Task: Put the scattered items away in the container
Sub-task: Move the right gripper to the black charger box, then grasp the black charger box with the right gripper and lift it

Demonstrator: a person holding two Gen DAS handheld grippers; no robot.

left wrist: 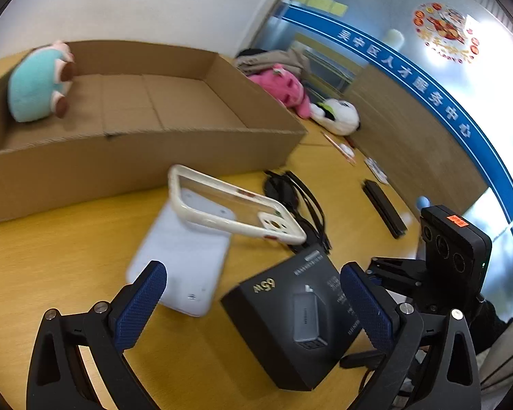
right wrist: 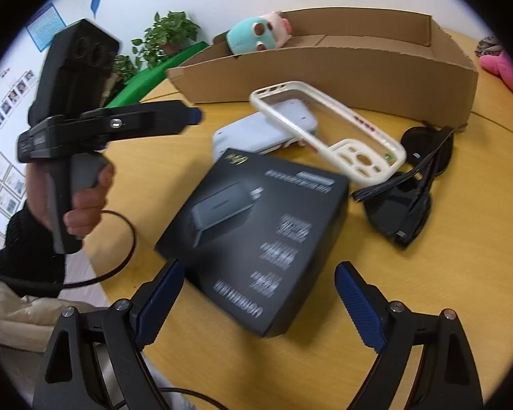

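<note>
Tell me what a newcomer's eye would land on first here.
Probably the black charger box lying on the yellow table just ahead of the open right hand-held gripper. Behind it, a cream phone case leans tilted on a white slab, and a teal plush sits in the cardboard box.

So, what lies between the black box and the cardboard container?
In both views, the white power bank and the cream phone case leaning on it lie between the black box and the cardboard container.

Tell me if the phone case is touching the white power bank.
Touching. In the right wrist view the phone case lies tilted across the power bank, one long edge propped on its top; the left wrist view shows the same overlap.
</note>
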